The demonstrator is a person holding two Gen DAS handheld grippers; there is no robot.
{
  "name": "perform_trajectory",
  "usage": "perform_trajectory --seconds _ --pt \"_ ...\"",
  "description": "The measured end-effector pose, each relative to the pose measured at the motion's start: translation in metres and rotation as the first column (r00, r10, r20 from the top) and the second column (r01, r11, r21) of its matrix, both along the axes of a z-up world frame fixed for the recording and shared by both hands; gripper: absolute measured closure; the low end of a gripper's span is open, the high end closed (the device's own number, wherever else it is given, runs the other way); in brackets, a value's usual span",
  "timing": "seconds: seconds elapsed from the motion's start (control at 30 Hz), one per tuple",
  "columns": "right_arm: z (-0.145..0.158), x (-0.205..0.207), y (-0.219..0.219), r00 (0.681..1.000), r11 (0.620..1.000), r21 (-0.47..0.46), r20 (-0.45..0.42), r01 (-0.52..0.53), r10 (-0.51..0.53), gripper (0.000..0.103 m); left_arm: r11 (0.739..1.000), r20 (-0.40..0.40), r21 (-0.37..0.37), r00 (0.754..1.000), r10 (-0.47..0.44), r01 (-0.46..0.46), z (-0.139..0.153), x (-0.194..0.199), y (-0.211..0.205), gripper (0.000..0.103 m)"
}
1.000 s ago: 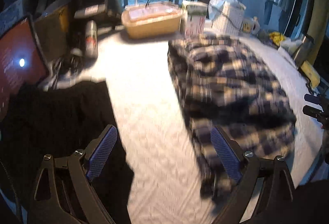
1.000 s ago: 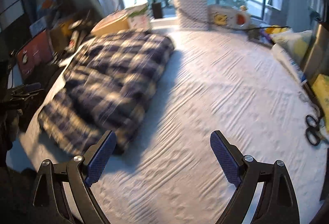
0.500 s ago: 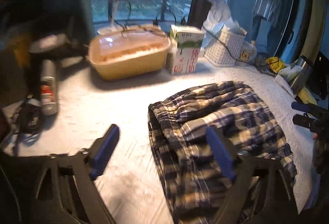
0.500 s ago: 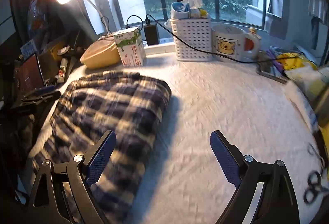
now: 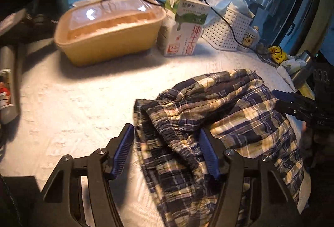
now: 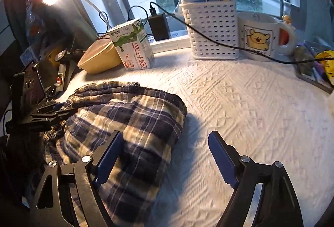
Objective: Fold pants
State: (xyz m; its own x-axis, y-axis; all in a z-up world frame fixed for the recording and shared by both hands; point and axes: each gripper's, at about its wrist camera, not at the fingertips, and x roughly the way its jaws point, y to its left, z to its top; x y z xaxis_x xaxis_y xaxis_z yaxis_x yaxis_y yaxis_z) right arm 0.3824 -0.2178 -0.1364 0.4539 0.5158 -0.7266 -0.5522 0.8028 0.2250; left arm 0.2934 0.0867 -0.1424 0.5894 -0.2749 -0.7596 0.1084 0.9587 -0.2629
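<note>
A: Checking pants (image 5: 240, 114). Lying where?
B: Lying on the white textured cloth (image 5: 73, 101), nearer the cameras than the milk carton (image 5: 183, 28) and tan tub (image 5: 108, 33), well apart from both.

A: Looking like what?
B: Showing navy, cream and yellow plaid. Sitting folded into a thick, rumpled bundle, with layers stacked unevenly. Showing the gathered elastic waistband (image 5: 173, 135) puckered along the end under the left gripper (image 5: 167, 139), with the top layer curling back there. Rounding over in a soft fold on the opposite long edge and casting a shadow on the cloth, per right wrist view.

A: Left gripper doing what?
B: Hovering over the waistband corner with the fingers held about half apart. Just been closing the jaws. Straddling the waistband, one pad beside the fabric edge and the other over the plaid. Not pinching yet.

A: Right gripper (image 6: 165, 143)?
B: Holding fingers wide, also just been closing slightly. Placing one finger over the plaid and the other over bare cloth, bracketing the folded edge without clamping it.
</note>
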Motion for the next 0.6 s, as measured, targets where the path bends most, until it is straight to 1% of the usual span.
perform_trajectory --seconds 0.1,0.17,0.2,0.23,0.27,0.37,0.4,0.43,0.47,0.5,0.57,0.6 --pt "-0.006 0.008 0.005 1.0 1.0 0.014 -0.021 -0.014 0.014 0.021 1.0 0.006 -0.002 1.0 -0.009 0.009 0.001 0.003 -0.003 0.041" --pt "-0.011 0.013 0.01 0.999 0.999 0.021 -0.039 -0.026 0.027 0.022 0.999 0.004 -0.028 1.0 -0.022 0.022 0.001 0.003 -0.003 0.056" --pt "-0.012 0.014 0.011 0.998 0.999 0.023 -0.044 -0.032 0.033 0.024 0.999 0.005 -0.038 1.0 -0.02 0.02 0.001 0.002 -0.003 0.057" --pt "-0.012 0.016 0.012 0.998 0.999 0.029 -0.05 -0.04 0.041 0.025 0.999 0.006 -0.044 1.0 -0.022 0.022 0.0 0.001 -0.003 0.063" --pt "-0.013 0.017 0.013 0.997 0.998 0.036 -0.056 -0.047 0.049 0.026 0.998 0.009 -0.051 1.0 -0.026 0.026 -0.001 0.001 -0.004 0.065" --pt "-0.015 0.02 0.015 0.993 0.994 0.072 -0.077 -0.079 0.085 0.036 0.999 0.025 -0.049 1.0 -0.013 0.015 -0.001 -0.002 -0.007 0.071" --pt "-0.015 0.021 0.015 0.992 0.993 0.081 -0.081 -0.091 0.097 0.044 0.999 0.032 -0.032 0.999 -0.012 0.013 0.001 -0.004 -0.01 0.072" --pt "-0.015 0.021 0.016 0.991 0.992 0.082 -0.085 -0.093 0.1 0.049 1.0 0.045 -0.011 0.999 -0.013 0.014 0.002 -0.006 -0.014 0.074" --pt "-0.015 0.02 0.017 0.991 0.992 0.08 -0.086 -0.098 0.105 0.063 1.0 0.055 0.0 0.998 -0.012 0.012 0.004 -0.008 -0.016 0.076" --pt "-0.015 0.019 0.018 0.99 0.991 0.078 -0.084 -0.106 0.112 0.073 1.0 0.063 0.005 0.998 -0.01 0.009 0.005 -0.009 -0.018 0.077" --pt "-0.012 0.011 0.024 0.989 0.989 0.059 -0.053 -0.132 0.136 0.082 1.0 0.079 0.004 0.997 0.001 -0.002 0.009 -0.015 -0.019 0.078" --pt "-0.01 0.007 0.026 0.989 0.989 0.048 -0.035 -0.14 0.142 0.083 1.0 0.084 -0.001 0.996 0.001 -0.001 0.01 -0.017 -0.019 0.078"
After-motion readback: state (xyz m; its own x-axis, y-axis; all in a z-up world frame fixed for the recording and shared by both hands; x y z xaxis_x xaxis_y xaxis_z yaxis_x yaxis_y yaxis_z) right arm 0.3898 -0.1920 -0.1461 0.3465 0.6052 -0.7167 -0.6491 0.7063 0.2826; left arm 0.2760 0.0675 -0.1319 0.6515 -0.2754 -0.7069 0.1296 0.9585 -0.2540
